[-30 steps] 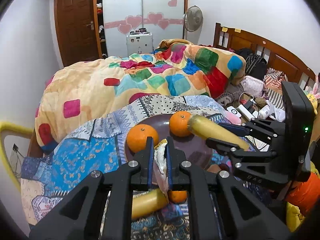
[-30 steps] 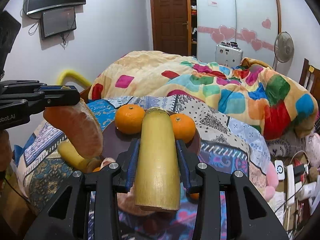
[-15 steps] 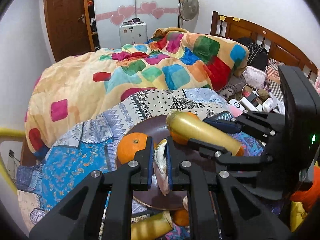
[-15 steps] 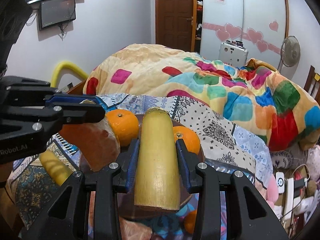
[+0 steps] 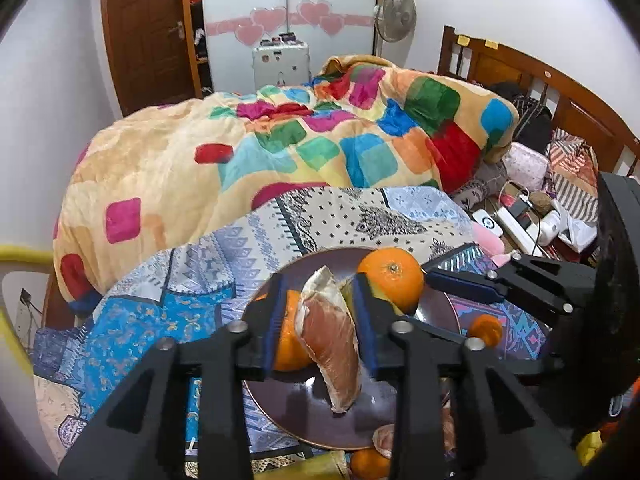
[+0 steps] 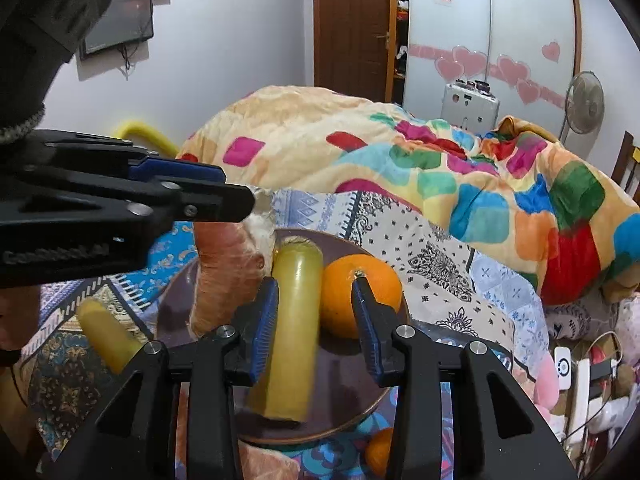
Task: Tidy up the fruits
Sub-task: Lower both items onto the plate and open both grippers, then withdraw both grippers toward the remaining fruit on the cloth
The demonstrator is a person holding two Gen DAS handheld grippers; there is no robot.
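Note:
A dark round plate lies on the patterned cloth on the bed. My left gripper is open over it, and a pink pomelo segment stands on the plate between its fingers. Two oranges sit on the plate. My right gripper is open, and a yellow sugarcane piece lies on the plate between its fingers, beside an orange. The pomelo segment shows under the left gripper there.
Another sugarcane piece lies on the cloth left of the plate. Small oranges and a pomelo piece lie off the plate near its front edge. A quilt covers the bed behind. Chargers and clutter lie at right.
Both grippers have opened. The pomelo segment and the sugarcane piece now rest on the plate, no longer clamped. Both grippers have moved lower and closer over the plate.

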